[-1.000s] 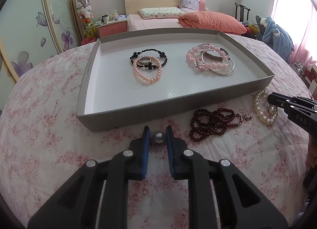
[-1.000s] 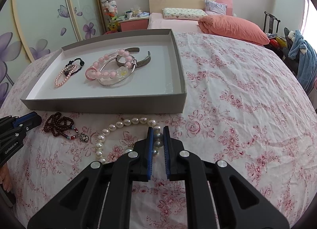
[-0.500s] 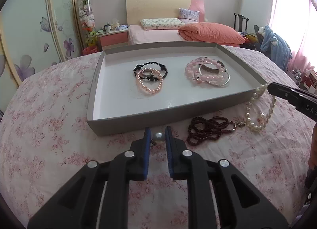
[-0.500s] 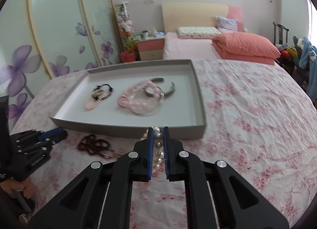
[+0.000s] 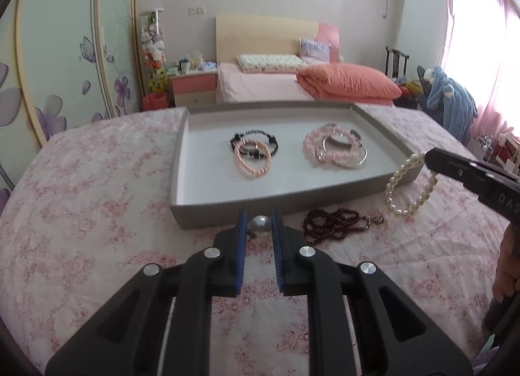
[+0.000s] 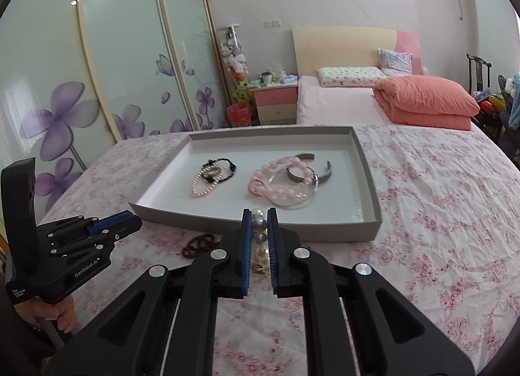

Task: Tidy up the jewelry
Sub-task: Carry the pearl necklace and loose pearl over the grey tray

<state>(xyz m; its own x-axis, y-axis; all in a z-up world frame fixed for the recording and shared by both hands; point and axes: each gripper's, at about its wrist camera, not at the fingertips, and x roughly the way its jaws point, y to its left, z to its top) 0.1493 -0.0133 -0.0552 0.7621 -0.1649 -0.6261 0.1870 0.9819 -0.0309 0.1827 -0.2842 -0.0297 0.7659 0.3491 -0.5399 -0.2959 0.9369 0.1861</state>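
While the right claw [image 6: 259, 229] grips the pearl bracelet [image 5: 408, 186] beside the tray [image 5: 370, 189] and the left claw [image 5: 259, 225] pinches a silver bead [image 5: 260, 225], we should clear the tray's rim before releasing.

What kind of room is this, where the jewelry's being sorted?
Most likely a home bedroom. A made bed with a pillow and a folded orange quilt stands at the back wall, a small nightstand sits beside it, and sliding wardrobe doors with purple flower prints run along the left.

Both wrist views toward tray [image 5: 182, 161]
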